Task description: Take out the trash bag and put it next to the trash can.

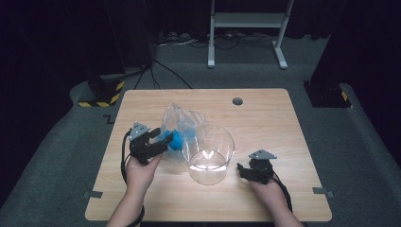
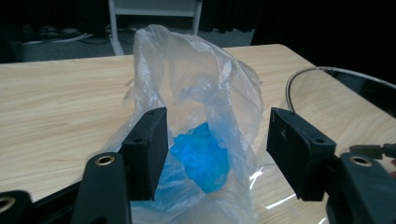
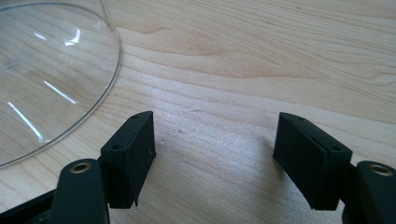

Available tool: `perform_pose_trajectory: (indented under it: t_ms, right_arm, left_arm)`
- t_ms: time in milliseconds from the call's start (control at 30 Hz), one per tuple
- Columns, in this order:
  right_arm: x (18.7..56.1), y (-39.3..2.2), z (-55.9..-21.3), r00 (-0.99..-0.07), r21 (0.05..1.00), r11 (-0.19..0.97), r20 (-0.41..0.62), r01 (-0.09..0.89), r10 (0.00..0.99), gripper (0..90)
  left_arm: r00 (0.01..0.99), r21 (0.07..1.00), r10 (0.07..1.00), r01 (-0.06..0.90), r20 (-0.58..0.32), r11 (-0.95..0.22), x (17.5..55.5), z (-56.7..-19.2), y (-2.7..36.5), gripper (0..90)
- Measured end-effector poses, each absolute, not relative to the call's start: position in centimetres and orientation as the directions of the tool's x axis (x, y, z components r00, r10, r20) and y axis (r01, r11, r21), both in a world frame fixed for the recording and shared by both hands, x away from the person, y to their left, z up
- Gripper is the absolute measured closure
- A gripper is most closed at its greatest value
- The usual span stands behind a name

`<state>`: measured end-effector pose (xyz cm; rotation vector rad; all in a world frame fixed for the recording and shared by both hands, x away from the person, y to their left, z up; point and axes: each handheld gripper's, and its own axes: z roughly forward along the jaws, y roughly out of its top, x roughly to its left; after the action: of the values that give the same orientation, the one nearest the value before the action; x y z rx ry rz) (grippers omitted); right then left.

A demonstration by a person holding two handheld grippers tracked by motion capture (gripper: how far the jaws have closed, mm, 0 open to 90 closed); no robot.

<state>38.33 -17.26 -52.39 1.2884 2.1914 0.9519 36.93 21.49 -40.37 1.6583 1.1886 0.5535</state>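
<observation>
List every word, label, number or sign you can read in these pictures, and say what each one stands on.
None: no readable text on the clear plastic bag, the blue thing inside it, the clear container or the wooden table.
The yellow-and-black hazard stripes on the black stand's base on the floor are a warning marking, without letters.
The dark mark on the floor by the table corner is too small to read.

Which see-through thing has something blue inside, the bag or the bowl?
The crinkly plastic bag, in front of the left tool, holds the blue lump. The round clear bowl beside it has nothing blue in it.
</observation>
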Motion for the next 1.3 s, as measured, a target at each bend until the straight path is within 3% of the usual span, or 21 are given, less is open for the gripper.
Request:
perform_pose_trajectory:
  t_ms: [100, 200, 300, 433, 567, 733, 833, 867, 1300]
  right_arm:
    - [38.3, -17.2, -52.4, -0.478, 0.738, 0.333, -0.015, 0.587, 0.878, 28.7]
    - [38.3, -17.2, -52.4, -0.478, 0.741, 0.332, -0.017, 0.584, 0.878, 28.3]
    - [38.3, -17.2, -52.5, -0.477, 0.741, 0.331, -0.016, 0.584, 0.879, 28.1]
    - [38.2, -17.1, -52.5, -0.472, 0.741, 0.327, -0.016, 0.586, 0.881, 28.1]
    - [38.2, -17.1, -52.5, -0.473, 0.742, 0.327, -0.016, 0.586, 0.881, 28.0]
    - [38.2, -17.1, -52.5, -0.471, 0.741, 0.326, -0.015, 0.587, 0.882, 27.6]
    - [38.2, -17.1, -52.5, -0.465, 0.740, 0.322, -0.014, 0.591, 0.885, 25.6]
    - [38.2, -17.1, -52.5, -0.464, 0.739, 0.322, -0.015, 0.591, 0.886, 25.2]
    - [38.4, -16.9, -52.5, -0.452, 0.733, 0.317, -0.013, 0.603, 0.892, 18.9]
  left_arm:
    - [0.416, 0.900, 0.902, 0.428, -0.114, -0.084, 36.0, -40.3, 21.5, 37.6]
    - [0.424, 0.878, 0.905, 0.445, -0.030, -0.179, 34.8, -40.7, 21.4, 26.6]
    - [0.407, 0.863, 0.913, 0.452, 0.026, -0.226, 33.6, -41.2, 22.0, 22.4]
    - [0.416, 0.855, 0.908, 0.487, -0.046, -0.180, 31.9, -43.1, 23.0, 15.0]
    - [0.425, 0.815, 0.905, 0.520, 0.010, -0.254, 31.4, -45.9, 23.4, 13.8]
    - [0.486, 0.716, 0.872, 0.628, -0.055, -0.304, 32.1, -50.4, 24.5, 10.8]
    - [0.467, 0.685, 0.884, 0.644, 0.000, -0.340, 32.5, -52.6, 24.6, 7.1]
    - [0.461, 0.680, 0.887, 0.653, -0.009, -0.333, 32.8, -52.6, 24.7, 1.4]
    - [0.504, 0.702, 0.864, 0.617, -0.006, -0.355, 33.7, -52.9, 23.6, 0.2]
